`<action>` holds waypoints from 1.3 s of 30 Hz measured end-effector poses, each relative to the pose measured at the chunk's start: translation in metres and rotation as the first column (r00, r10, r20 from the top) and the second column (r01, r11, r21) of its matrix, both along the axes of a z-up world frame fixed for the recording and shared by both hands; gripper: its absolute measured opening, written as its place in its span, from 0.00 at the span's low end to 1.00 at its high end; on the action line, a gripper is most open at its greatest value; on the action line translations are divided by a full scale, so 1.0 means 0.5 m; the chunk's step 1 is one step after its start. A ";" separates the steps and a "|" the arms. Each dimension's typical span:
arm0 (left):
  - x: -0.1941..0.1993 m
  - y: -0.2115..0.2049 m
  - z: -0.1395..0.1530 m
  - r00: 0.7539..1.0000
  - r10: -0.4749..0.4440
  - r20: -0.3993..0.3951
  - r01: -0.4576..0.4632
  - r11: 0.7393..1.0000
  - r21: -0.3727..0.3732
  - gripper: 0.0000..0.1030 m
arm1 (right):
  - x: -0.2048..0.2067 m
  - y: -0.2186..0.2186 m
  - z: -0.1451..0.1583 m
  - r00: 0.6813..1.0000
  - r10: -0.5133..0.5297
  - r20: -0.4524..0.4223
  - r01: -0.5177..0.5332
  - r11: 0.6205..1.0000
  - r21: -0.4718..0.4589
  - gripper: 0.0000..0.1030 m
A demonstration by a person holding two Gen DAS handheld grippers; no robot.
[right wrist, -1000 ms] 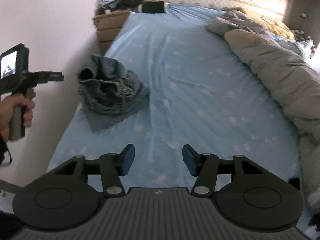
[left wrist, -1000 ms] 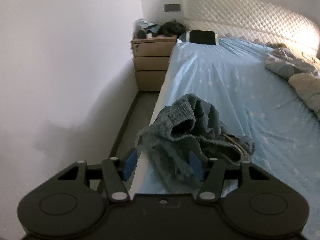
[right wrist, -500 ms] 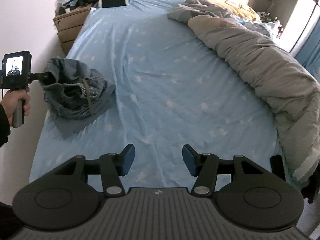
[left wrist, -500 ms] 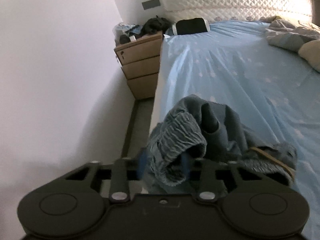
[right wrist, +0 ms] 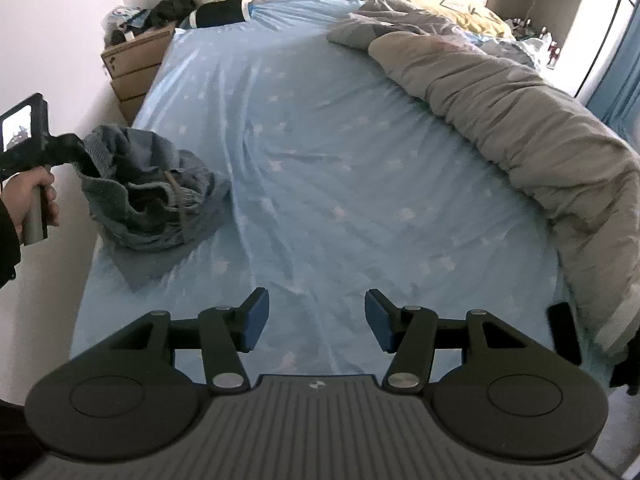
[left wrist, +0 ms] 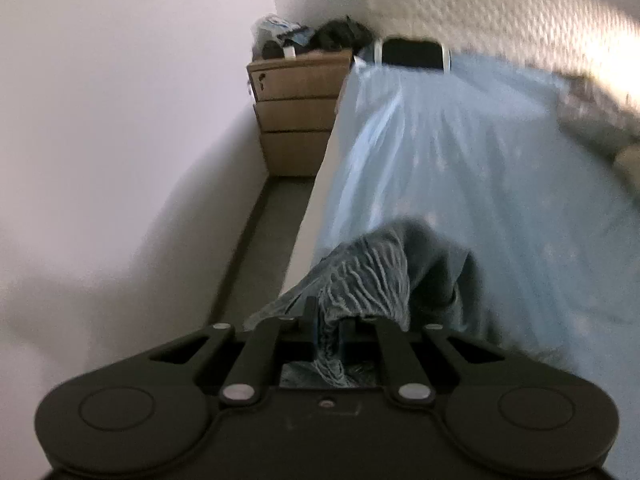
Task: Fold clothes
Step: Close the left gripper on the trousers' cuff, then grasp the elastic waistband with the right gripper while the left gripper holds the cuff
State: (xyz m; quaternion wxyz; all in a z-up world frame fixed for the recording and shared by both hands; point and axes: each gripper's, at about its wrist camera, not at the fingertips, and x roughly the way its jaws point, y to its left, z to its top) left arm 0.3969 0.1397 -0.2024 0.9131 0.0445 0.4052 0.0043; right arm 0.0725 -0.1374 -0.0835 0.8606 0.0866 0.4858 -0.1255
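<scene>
Light blue, star-printed bedsheet [right wrist: 320, 152] fills most of the right wrist view, with a wooden nightstand [right wrist: 134, 64] at about ten o'clock against the white wall and a grey duvet [right wrist: 512, 120] bunched along the bed's edge from one to four o'clock. Crumpled blue-grey shorts [right wrist: 152, 192] lie at roughly nine o'clock on the sheet, close to the mattress edge. The left gripper [left wrist: 326, 326] has its jaws closing, pinching the ribbed elastic waistband of the shorts between them; a hand [right wrist: 32, 196] holds its handle. The right gripper [right wrist: 317, 318] hangs over bare sheet at six o'clock, its blue-padded jaws parted with nothing between them, well apart from the shorts.
</scene>
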 end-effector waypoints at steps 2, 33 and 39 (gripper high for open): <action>-0.031 -0.005 0.039 1.000 -0.018 0.025 0.018 1.000 -0.025 0.07 | -0.002 -0.003 0.002 1.000 0.007 0.019 -0.008 1.000 0.025 0.55; -0.471 -0.154 0.443 0.987 -0.006 0.159 0.040 0.976 -0.214 0.06 | 0.071 0.020 -0.220 0.962 0.257 0.097 -0.265 0.777 0.572 0.51; -0.472 -0.145 0.446 0.987 -0.002 0.158 0.036 0.977 -0.211 0.06 | 0.097 0.064 -0.227 0.968 0.236 0.086 -0.241 0.782 0.575 0.42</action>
